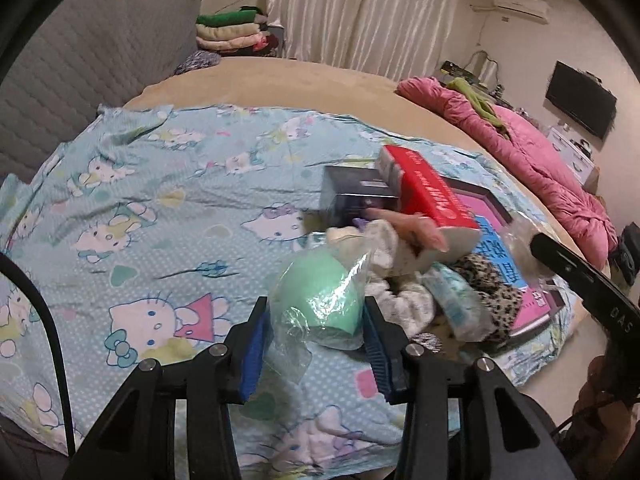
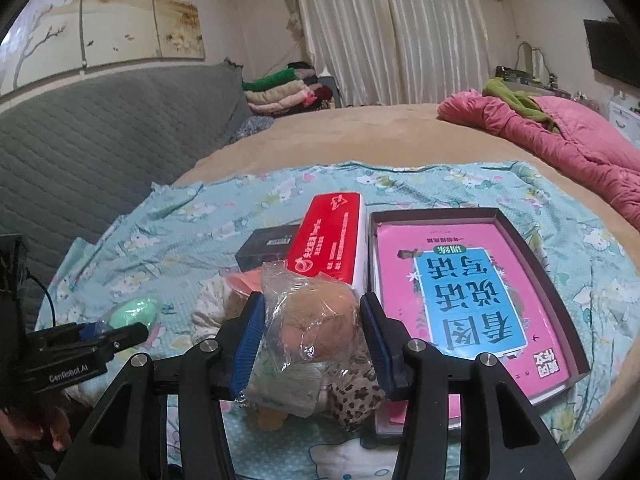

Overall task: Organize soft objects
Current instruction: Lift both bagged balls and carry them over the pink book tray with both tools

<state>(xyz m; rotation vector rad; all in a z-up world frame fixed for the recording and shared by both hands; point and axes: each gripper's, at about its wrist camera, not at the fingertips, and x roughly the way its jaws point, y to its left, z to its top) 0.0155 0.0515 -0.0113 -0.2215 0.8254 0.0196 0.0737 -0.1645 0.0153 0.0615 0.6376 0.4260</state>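
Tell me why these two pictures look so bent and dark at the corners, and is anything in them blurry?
Left wrist view: fisheye lens bows the bed edge, black corners frame it; the red box is smeared, while the green sponge in plastic between the left gripper stays sharp. Right wrist view: same curving; the pink book is crisp, and the plastic bag in the right gripper shows mild glare.

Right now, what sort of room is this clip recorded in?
Most likely a home bedroom: a large bed with a padded grey headboard, a crumpled pink quilt on it, and folded clothes stacked by the curtains.
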